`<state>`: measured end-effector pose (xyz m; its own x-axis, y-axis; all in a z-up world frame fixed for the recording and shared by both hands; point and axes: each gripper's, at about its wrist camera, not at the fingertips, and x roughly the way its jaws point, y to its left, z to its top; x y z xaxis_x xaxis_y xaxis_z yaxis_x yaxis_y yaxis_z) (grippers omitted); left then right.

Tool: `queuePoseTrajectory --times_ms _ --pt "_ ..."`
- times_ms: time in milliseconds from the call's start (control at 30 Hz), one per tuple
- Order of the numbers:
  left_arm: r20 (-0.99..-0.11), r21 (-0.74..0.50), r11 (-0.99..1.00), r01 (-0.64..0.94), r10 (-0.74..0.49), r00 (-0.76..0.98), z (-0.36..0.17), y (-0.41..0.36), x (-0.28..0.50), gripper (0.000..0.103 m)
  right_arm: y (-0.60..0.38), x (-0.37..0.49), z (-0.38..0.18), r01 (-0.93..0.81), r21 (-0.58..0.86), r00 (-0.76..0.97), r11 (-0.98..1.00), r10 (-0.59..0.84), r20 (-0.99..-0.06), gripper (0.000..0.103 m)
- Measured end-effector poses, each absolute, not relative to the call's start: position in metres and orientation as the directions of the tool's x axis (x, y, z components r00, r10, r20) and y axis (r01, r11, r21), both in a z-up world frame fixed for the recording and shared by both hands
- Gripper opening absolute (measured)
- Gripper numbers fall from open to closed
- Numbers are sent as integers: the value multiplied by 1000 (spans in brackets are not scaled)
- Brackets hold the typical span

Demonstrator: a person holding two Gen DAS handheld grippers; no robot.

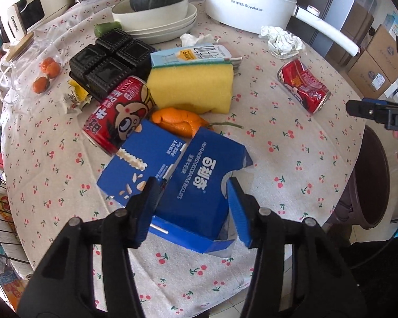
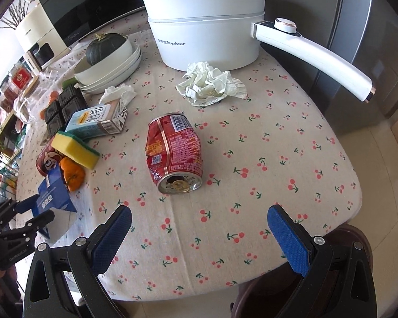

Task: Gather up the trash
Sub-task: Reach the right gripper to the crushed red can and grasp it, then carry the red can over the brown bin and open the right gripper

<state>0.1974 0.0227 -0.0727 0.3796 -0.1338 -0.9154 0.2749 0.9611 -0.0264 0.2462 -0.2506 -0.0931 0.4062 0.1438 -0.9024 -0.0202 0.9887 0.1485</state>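
Note:
A torn blue biscuit box (image 1: pixel 183 182) lies on the cherry-print tablecloth (image 1: pixel 291 164). My left gripper (image 1: pixel 192 201) is open with a finger on each side of the box's near end; whether the pads touch it I cannot tell. It shows in the right wrist view (image 2: pixel 31 214) too. A crushed red can (image 2: pixel 173 153) lies ahead of my right gripper (image 2: pixel 199 225), which is open and empty near the table's front edge. A second red can (image 1: pixel 119 116), orange peel (image 1: pixel 177 120), a milk carton (image 1: pixel 196 53) and crumpled tissues (image 2: pixel 212 84) lie farther back.
A yellow sponge (image 1: pixel 193 90), black trays (image 1: pixel 108 61), stacked white bowls with a squash (image 1: pixel 156 13) and a white electric pot (image 2: pixel 207 26) with a long handle stand at the back. A brown bin (image 1: pixel 366 175) stands beside the table on the right.

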Motion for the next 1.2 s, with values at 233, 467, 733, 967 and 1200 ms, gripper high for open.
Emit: queuePoseTrajectory --times_ms 233,467,733,967,1200 --pt "-891 -89 976 197 -167 422 -59 47 178 54 -225 270 -111 -52 139 420 989 147 -896 97" --pt "-884 -122 981 153 -178 433 -57 62 173 54 -217 283 -121 -68 120 437 990 138 -889 70" --pt "-871 -152 978 140 -200 450 -51 66 170 54 -219 271 -114 -69 116 421 991 134 -897 61" --pt "-850 -217 962 166 -269 452 -44 46 167 54 -236 232 -91 -79 153 413 985 172 -894 61" --pt "-841 -237 939 250 -327 431 -41 -8 163 54 -283 184 -80 -43 196 423 980 195 -885 60"
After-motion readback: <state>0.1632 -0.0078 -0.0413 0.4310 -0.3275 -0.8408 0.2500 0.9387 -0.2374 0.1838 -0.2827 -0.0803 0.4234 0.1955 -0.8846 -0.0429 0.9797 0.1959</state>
